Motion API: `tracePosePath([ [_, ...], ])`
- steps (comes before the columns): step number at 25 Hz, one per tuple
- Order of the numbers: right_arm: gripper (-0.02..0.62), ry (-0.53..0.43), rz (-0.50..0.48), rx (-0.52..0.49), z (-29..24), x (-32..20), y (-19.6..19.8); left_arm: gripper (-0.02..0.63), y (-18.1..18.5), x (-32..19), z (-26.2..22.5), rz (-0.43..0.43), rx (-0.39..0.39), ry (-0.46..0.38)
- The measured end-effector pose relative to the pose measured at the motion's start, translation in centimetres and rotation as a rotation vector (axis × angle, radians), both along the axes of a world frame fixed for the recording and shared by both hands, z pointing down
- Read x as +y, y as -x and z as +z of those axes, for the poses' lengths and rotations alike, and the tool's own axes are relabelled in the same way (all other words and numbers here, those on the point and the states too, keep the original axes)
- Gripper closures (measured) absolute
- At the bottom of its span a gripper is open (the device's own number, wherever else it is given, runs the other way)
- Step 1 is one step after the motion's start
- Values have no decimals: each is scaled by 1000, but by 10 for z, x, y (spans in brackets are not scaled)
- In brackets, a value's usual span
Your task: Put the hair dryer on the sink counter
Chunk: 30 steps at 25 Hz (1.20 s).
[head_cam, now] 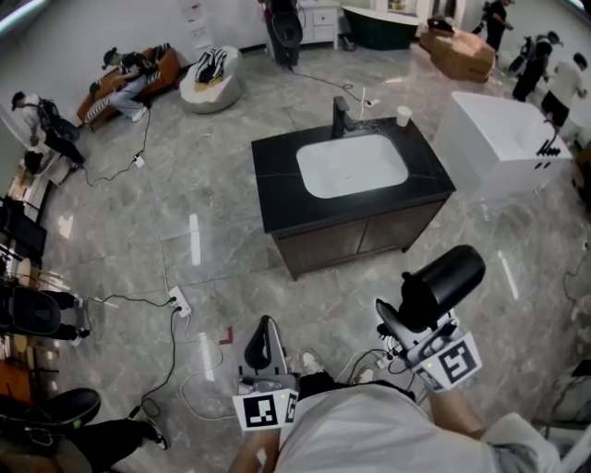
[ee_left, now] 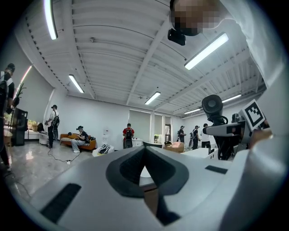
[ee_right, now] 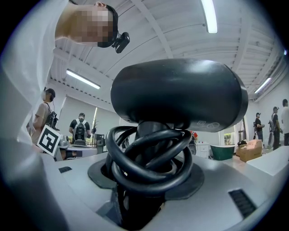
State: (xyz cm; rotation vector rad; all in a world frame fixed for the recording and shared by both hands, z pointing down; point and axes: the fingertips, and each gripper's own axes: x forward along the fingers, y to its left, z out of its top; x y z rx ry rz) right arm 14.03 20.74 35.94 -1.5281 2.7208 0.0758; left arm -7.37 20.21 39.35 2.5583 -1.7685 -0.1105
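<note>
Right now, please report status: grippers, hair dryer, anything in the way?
Right hand-held gripper shut on hair dryer, cord coiled round handle. Left hand-held gripper shut, empty. Sink counter ahead, not yet reached; cup and faucet at its far edge.

The dryer (head_cam: 443,277) and its coiled cord (ee_right: 149,162) are black, the counter (head_cam: 277,175) black around a white basin (head_cam: 351,164) over a dark brown cabinet (head_cam: 351,240), the floor (head_cam: 212,185) marbled grey, the tub (head_cam: 379,26) dark green.

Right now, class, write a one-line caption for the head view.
Standing before the black sink counter, the person's right gripper holds a black hair dryer, not yet set down.
</note>
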Motion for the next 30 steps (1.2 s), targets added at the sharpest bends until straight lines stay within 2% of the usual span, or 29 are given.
tracePosePath([
  [13,334,9,35,13,0,-35,49,603,47,-41,21,58,22,29],
  [25,334,20,41,36,-3,-39,69,603,57,-43,24,82,41,41],
  [30,334,24,28,38,1,-49,69,603,54,-55,20,79,29,22],
])
